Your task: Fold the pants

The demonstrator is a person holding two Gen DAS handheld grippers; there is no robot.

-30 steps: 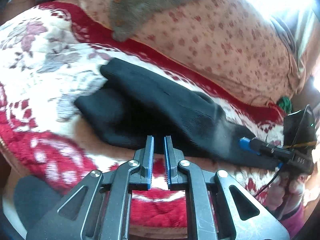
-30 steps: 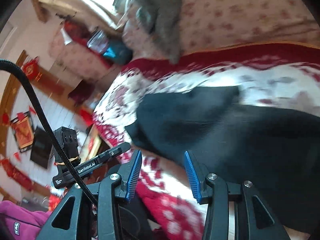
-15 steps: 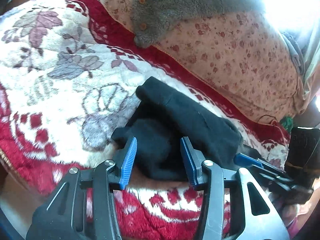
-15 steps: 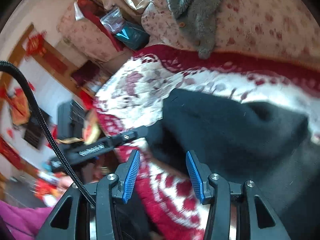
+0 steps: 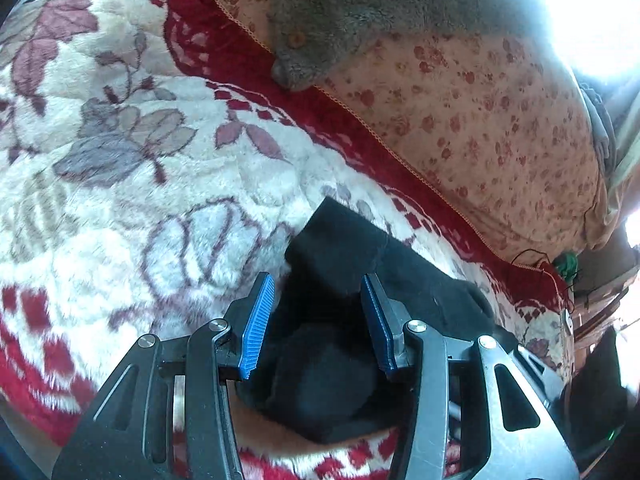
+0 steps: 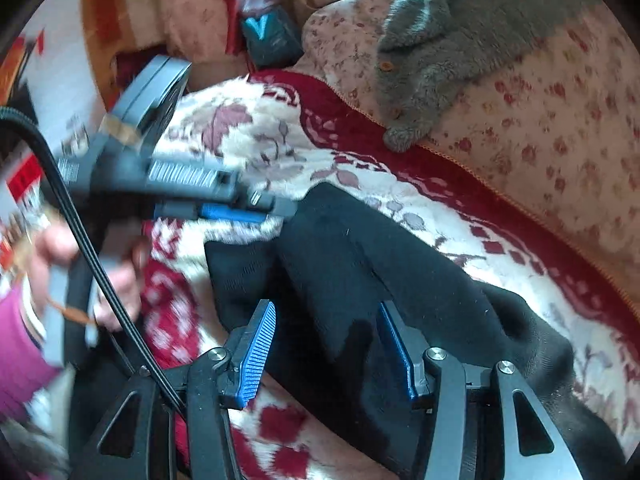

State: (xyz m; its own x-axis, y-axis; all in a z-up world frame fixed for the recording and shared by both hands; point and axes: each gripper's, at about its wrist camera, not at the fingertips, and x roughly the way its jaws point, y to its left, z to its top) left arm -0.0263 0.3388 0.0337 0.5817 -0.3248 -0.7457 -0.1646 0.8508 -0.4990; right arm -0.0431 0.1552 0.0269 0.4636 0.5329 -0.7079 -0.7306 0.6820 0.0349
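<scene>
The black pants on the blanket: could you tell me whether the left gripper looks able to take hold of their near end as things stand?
Probably yes. The left gripper is open, with the dark fabric of the black pants showing between its blue pads, which do not seem to press on it. Nothing lies in between, and the right gripper works further along.

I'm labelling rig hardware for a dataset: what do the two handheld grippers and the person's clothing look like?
Both the left gripper and right gripper have black triangular cut-out linkages with silver rivets and ribbed blue finger pads. A black cable crosses the right wrist view, and the person wears a magenta sleeve.
</scene>
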